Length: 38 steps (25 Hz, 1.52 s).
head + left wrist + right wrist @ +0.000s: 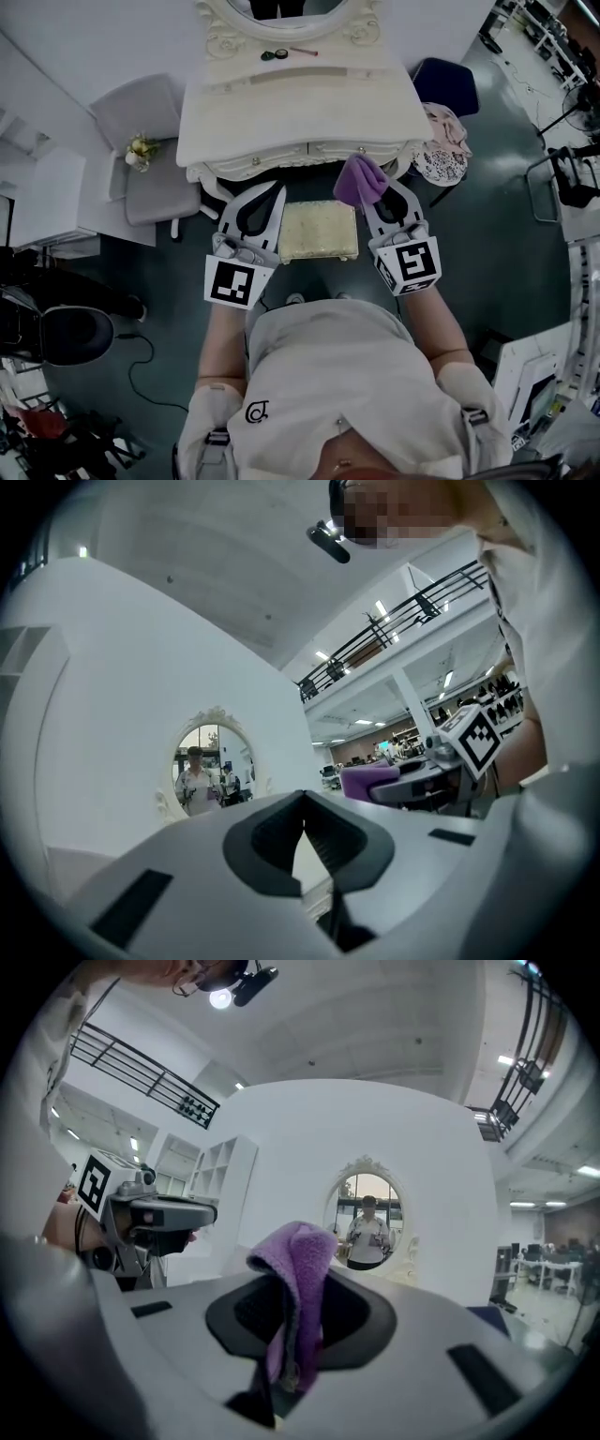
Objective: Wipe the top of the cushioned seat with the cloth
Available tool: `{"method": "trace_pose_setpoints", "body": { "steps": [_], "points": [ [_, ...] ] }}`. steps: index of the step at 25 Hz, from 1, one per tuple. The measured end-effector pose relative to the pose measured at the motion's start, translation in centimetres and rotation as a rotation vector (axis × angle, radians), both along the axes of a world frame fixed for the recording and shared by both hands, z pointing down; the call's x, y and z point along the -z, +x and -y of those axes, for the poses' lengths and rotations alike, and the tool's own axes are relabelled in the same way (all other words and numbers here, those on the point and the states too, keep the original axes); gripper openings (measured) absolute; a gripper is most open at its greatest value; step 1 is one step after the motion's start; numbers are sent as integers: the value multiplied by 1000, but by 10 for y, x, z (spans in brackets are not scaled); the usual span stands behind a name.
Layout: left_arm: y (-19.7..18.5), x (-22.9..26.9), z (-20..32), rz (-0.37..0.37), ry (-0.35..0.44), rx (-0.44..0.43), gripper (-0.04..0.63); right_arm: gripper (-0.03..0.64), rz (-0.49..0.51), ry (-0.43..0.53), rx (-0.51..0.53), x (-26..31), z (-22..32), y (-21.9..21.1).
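- White-shirted torso (347, 375) fills the bottom of the head view, with both tools held out ahead of it.
- Right tool (377, 195), right of centre: jaws clamped on the purple cloth (361, 180), which bunches up past the tips (only a narrow fold looks pinched).
- Left tool (272, 192), left of centre: jaws together, nothing between them.
- Cushioned seat (319, 231) lies at frame centre between the tools. Its far edge sits by the white table (300, 117), and the cloth looks not yet laid on it.
- Risk: the thin pinch could let the cloth drag out under wiping friction.
- Risk: with the cloth wadded forward, hard jaw tips may rub the cushion.
- Risk: strokes toward the upper frame could knock the table edge, leaving the far strip unwiped.
- Risk: an unbraced seat may slide.
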<state>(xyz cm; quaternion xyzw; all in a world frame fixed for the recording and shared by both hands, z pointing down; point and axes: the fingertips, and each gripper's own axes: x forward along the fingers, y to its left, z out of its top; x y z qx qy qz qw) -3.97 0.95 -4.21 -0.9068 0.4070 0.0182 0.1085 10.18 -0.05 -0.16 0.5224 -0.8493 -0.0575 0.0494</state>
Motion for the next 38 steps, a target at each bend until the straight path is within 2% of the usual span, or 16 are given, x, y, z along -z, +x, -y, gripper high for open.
{"method": "trace_pose_setpoints", "body": {
  "steps": [3,8,11,14,26,38],
  "points": [
    [0,-7,5,-17,-41,9,12,77,-8,5,-5,-2,1,2],
    [-8,-27,12,14,-94,51,12,76,6,-32,-4,-11,4,5],
    [-3,-15,12,-20,-67,49,12,74,-6,-38,13,-15,5,3],
    [2,-13,9,-24,-60,41,12,72,-17,-36,18,-17,7,4],
    [3,-25,10,12,-85,59,12,72,-20,-33,20,-20,9,7],
    [6,-26,6,15,-83,58,12,72,10,2,3,-14,7,8]
  ]
}}
